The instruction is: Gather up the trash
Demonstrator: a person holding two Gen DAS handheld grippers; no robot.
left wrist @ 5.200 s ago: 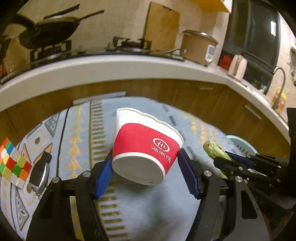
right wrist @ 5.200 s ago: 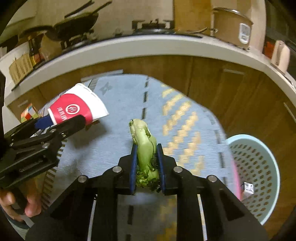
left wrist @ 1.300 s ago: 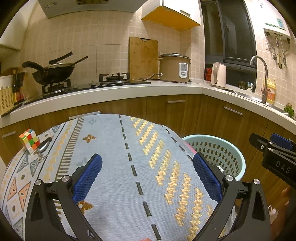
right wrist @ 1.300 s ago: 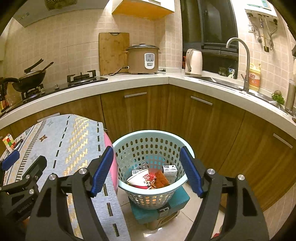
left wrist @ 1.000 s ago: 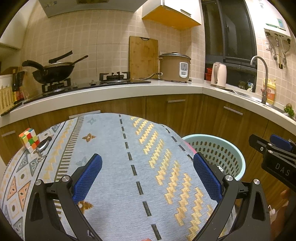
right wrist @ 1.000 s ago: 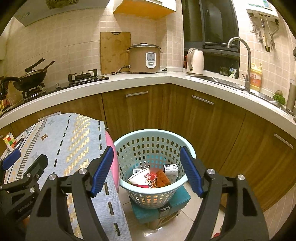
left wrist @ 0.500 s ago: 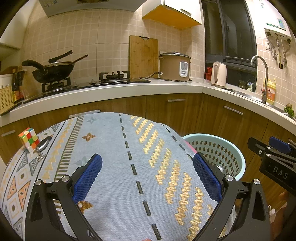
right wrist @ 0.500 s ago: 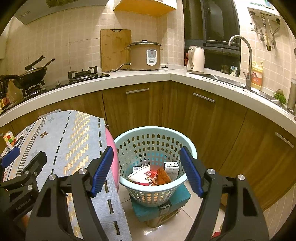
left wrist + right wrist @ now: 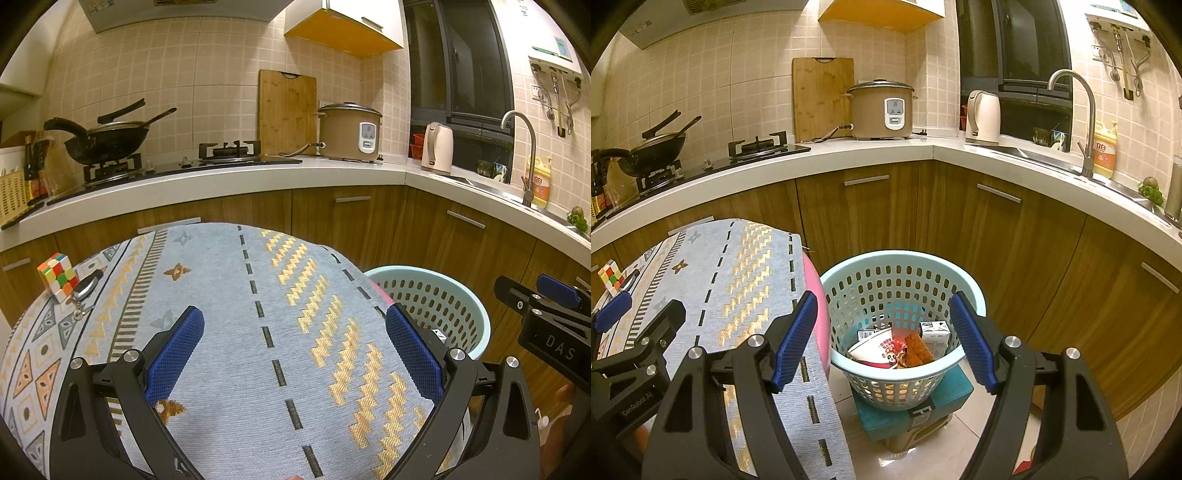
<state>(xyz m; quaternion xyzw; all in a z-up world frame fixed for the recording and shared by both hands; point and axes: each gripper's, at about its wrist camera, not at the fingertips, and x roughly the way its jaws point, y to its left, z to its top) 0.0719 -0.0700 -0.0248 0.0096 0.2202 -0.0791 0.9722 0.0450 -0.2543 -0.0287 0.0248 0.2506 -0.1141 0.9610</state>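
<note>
Both sets of fingers gape wide and empty: the left gripper point(image 9: 293, 349) hangs over the patterned tabletop point(image 9: 229, 295), the right gripper point(image 9: 882, 338) above the pale blue basket point(image 9: 905, 374), where a red paper bowl point(image 9: 877, 350) and wrappers lie inside.

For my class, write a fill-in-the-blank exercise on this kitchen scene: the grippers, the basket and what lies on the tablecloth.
1. The pale blue basket stands on a ____ box.
2. Both the left hand-held gripper and the right hand-held gripper have their jaws ____.
3. Beside the Rubik's cube on the tablecloth lies a car ____.
4. The red-and-white paper bowl lies ____ the basket.

Missing words: teal; open; key; inside
</note>
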